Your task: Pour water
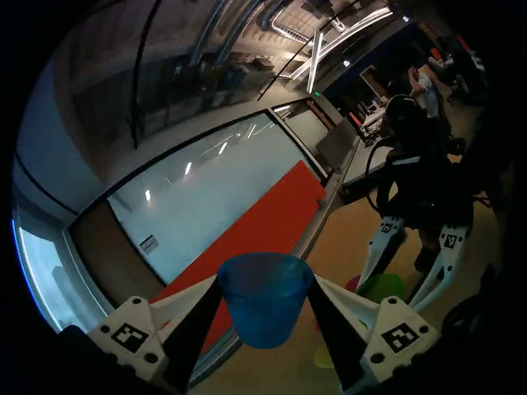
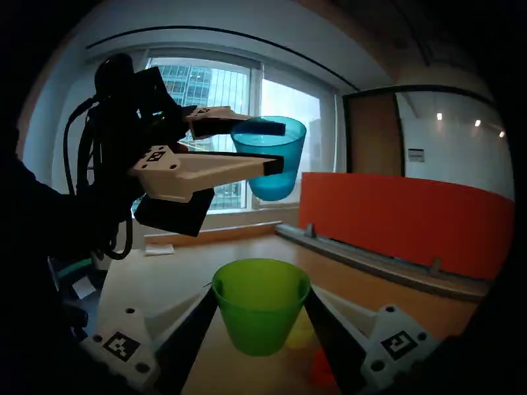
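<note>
Okay, nearest: right tool [image 2: 261,297] clamped on the green cup [image 2: 260,326], upright, low over the wooden worktop [image 2: 165,276]. Farther and higher, left tool [image 2: 280,146] grips the blue cup [image 2: 267,184], also upright. Looks like pre-pour, nothing tipped yet. Next move calls for bringing the blue rim over the green mouth, then a slow tilt. Both cups are tapered, smooth translucent plastic; water level hard to tell. Far right, matte orange partition [image 2: 408,217].

No readable text, wall notice [image 1: 149,244] too small — square markers [image 1: 129,336] wordless
</note>
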The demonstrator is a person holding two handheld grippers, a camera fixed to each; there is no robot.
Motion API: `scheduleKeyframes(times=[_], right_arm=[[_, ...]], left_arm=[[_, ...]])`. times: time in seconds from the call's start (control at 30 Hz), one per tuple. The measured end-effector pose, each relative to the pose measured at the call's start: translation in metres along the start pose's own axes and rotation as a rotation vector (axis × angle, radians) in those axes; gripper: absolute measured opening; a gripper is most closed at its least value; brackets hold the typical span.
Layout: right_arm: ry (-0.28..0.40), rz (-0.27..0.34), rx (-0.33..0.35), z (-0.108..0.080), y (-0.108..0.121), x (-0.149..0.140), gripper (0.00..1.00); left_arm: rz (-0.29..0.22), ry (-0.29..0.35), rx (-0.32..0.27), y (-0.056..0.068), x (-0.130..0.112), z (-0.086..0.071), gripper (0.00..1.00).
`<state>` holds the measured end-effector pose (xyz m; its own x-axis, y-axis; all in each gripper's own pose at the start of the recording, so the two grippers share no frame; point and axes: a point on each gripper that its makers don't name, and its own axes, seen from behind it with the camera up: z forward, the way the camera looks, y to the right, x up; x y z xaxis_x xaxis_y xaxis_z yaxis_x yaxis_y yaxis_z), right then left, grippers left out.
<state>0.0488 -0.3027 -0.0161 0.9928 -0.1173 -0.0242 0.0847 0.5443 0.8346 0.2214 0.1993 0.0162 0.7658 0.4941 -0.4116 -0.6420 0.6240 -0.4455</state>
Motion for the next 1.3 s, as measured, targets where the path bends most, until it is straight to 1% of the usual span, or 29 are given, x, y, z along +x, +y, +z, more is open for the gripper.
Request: scheduleKeyframes(times=[0.3,0.7,0.8,1.0,1.3], right_arm=[[0.004,0.003,0.006,0.004,0.0,-0.001,0.91],[0.008,-0.002,0.012,0.006,-0.004,0.003,0.91],[0.008,-0.005,0.012,0.006,-0.004,0.003,0.91],[0.009,-0.004,0.012,0.006,-0.005,0.004,0.91],[0.012,-0.004,0.012,0.005,-0.002,0.003,0.91]], left_arm=[[0.093,-0.004,0.01,0.002,0.003,0.002,0.87],[0.221,-0.002,0.025,0.001,0.007,0.011,0.87],[0.245,-0.002,0.027,0.001,0.007,0.012,0.87],[0.286,-0.01,0.031,0.002,0.006,0.014,0.87],[0.311,-0.01,0.028,0.003,0.01,0.013,0.86]])
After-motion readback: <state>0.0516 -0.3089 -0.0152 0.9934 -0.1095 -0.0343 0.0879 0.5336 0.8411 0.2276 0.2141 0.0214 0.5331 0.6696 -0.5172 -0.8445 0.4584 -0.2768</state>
